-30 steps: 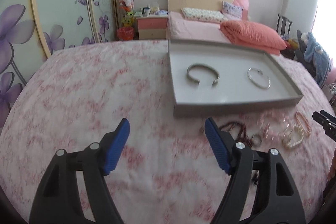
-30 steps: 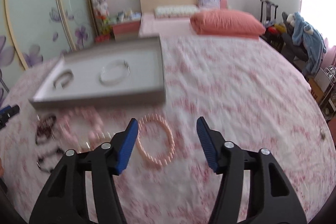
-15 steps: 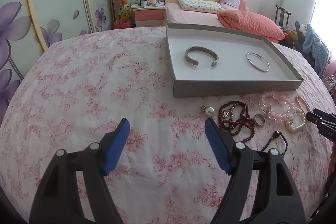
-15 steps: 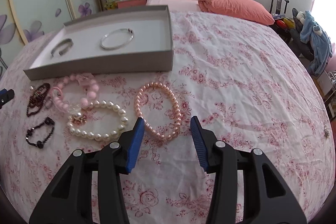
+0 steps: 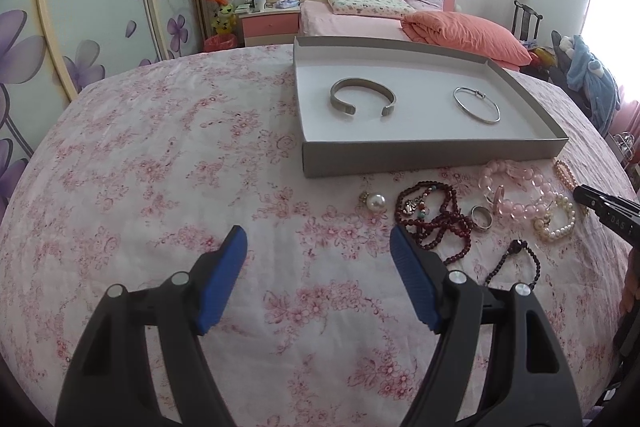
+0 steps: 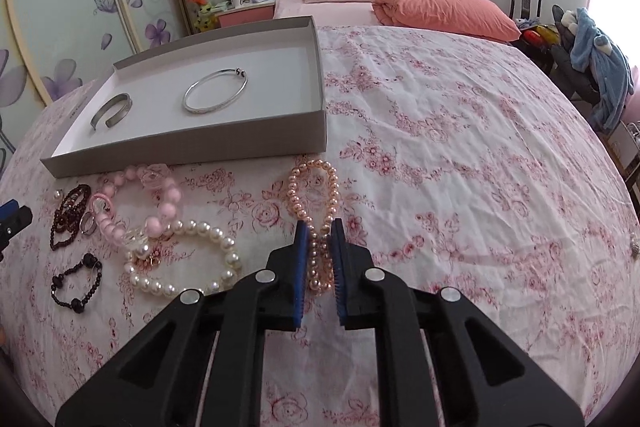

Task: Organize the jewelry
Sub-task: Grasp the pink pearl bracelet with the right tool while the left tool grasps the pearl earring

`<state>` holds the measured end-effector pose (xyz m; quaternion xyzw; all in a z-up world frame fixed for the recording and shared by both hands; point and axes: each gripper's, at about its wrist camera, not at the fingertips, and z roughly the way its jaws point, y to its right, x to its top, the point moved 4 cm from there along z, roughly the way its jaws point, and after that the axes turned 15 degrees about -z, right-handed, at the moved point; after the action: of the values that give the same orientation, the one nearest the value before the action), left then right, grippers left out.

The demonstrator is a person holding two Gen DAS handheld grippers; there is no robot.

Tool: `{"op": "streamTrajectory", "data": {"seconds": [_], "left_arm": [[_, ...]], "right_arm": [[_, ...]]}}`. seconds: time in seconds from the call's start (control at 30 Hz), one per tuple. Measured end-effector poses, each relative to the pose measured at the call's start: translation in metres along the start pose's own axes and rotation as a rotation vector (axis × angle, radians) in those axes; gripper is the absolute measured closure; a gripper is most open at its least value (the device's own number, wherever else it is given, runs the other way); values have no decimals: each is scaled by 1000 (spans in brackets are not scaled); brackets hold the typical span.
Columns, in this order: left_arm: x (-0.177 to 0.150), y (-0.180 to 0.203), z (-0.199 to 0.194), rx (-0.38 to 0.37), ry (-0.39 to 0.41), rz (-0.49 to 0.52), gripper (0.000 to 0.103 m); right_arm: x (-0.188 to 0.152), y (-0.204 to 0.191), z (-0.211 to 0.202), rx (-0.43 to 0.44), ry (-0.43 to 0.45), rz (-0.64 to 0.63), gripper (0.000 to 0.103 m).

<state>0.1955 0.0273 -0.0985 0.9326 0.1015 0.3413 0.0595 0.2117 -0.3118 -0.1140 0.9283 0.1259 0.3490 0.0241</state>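
Note:
A grey shallow box (image 5: pixel 420 155) (image 6: pixel 188 147) on the pink floral cloth holds a silver cuff (image 5: pixel 362 97) (image 6: pixel 112 109) and a thin silver bangle (image 5: pixel 476 105) (image 6: pixel 216 91). My right gripper (image 6: pixel 320 227) is shut on the peach pearl bracelet (image 6: pixel 314 187), squeezing it on the cloth. My left gripper (image 5: pixel 318 243) is open and empty above bare cloth. Loose jewelry lies in front of the box: a white pearl bracelet (image 6: pixel 184 259), a pink bead bracelet (image 6: pixel 136 203), dark red beads (image 5: pixel 432 219) (image 6: pixel 68 215), a black bead bracelet (image 6: pixel 76 287) (image 5: pixel 516 259), a ring (image 5: pixel 482 217).
A loose pearl earring (image 5: pixel 376 202) lies left of the red beads. A bed with an orange quilt (image 5: pixel 460 31) stands behind, a chair with blue clothes (image 6: pixel 600 67) at the right, and a floral wardrobe (image 5: pixel 80 7) at the left.
My right gripper has moved forward and down and closed its jaws on the peach pearl bracelet. My left gripper stays open and has barely shifted.

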Motion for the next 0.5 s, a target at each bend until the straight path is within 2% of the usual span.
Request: {"op": "streamTrajectory", "data": {"seconds": [0.07, 0.23, 0.43, 0.5], "left_arm": [[1, 4, 4, 3, -4, 1, 31], [6, 17, 16, 15, -14, 13, 44], [12, 38, 33, 35, -19, 30, 61], [12, 39, 40, 43, -36, 21, 74]], "right_arm": [[0, -1, -1, -5, -1, -5, 90], [0, -1, -1, -11, -3, -10, 90], [0, -2, -1, -10, -3, -10, 90], [0, -2, -1, -9, -2, -8, 90]]}}
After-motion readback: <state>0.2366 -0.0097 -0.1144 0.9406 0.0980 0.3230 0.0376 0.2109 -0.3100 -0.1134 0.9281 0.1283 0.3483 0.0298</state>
